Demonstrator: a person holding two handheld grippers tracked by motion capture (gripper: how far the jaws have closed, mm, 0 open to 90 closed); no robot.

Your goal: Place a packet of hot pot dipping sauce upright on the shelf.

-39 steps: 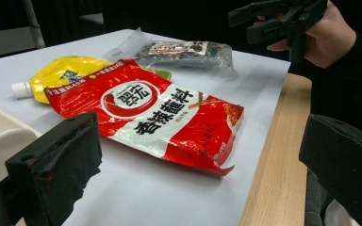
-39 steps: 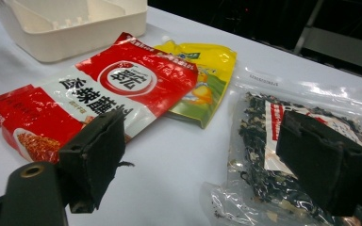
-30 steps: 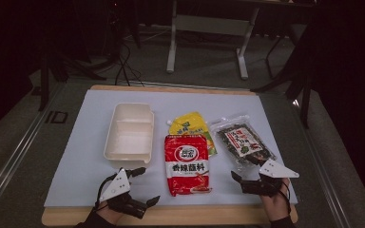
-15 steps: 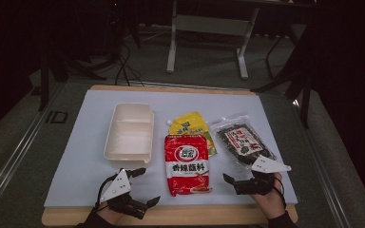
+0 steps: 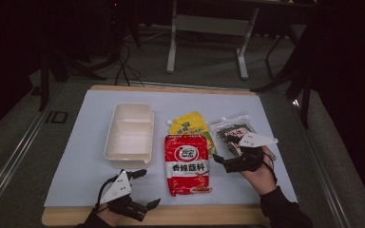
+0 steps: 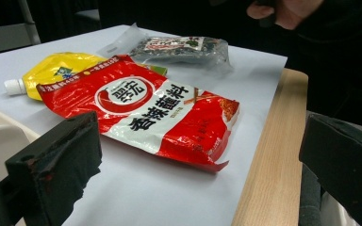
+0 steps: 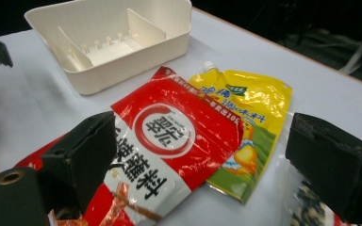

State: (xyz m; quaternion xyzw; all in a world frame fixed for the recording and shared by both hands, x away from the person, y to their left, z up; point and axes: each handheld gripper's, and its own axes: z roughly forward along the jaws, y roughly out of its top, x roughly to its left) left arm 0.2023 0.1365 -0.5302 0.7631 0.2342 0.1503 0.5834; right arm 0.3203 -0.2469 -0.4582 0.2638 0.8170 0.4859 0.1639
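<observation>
High view: the tray (image 5: 129, 135) sits left of centre on the table (image 5: 66, 216), empty. The red pouch (image 5: 187, 164), yellow pouch (image 5: 190, 127) and dark packet (image 5: 235, 133) lie beside it, so packing looks unstarted. The right gripper (image 5: 225, 163), jaws apart, hangs by the red pouch.

Left gripper view: the left gripper (image 6: 195, 165) stands wide, empty.

Right gripper view: its jaws frame both pouches.
</observation>
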